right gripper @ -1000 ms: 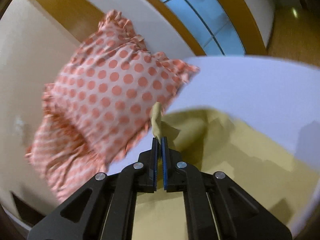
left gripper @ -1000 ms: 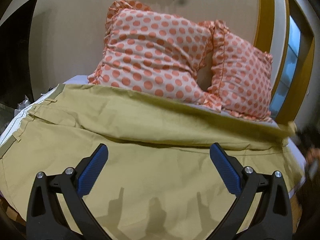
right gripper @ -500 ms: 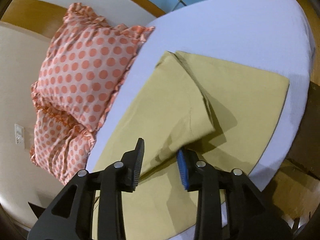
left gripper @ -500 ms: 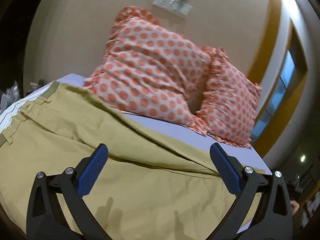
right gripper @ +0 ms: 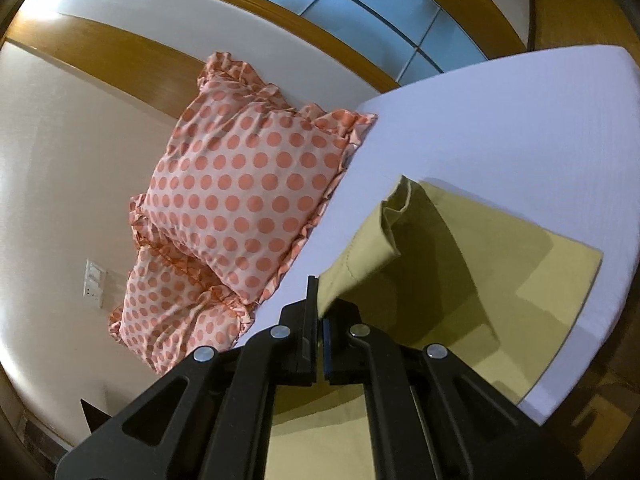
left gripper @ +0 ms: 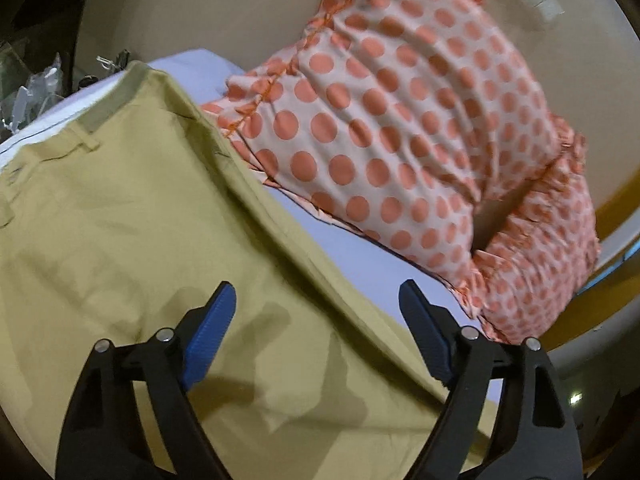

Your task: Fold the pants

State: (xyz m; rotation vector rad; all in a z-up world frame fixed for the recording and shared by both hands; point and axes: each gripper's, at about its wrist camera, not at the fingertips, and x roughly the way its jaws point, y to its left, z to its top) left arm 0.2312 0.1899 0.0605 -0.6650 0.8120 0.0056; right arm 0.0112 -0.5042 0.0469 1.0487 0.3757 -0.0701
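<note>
Hovering over the khaki pants (left gripper: pixel 132 216), the left gripper (left gripper: pixel 316 308) has its blue-padded fingers (left gripper: pixel 210 334) spread wide with nothing between them, and its shadow falls on the cloth just beneath. The pants lie flat on the bed (left gripper: pixel 352 240), which is covered in a pale lilac sheet; beyond the gripper, the waistband (left gripper: pixel 116 96) with a belt loop reaches toward the far left corner of the mattress. Past the long edge of the pants a strip of bare sheet shows, and then a pillow (left gripper: pixel 400 120) with orange polka dots and a frilled edge leans against the beige wall.

In the right wrist view, the right gripper (right gripper: pixel 319 312) has its jaws pressed nearly together, pinching a fold of the pants (right gripper: pixel 500 272) and lifting that edge clear of the layer spread below, where it casts a dark shadow. Beyond the pants the bed (right gripper: pixel 520 120) runs on bare. To the left of the pants sit two dotted pillows (right gripper: pixel 248 184), one against the other. Farther off are a wall switch plate (right gripper: pixel 94 284), wooden trim and a window (right gripper: pixel 380 4).
</note>
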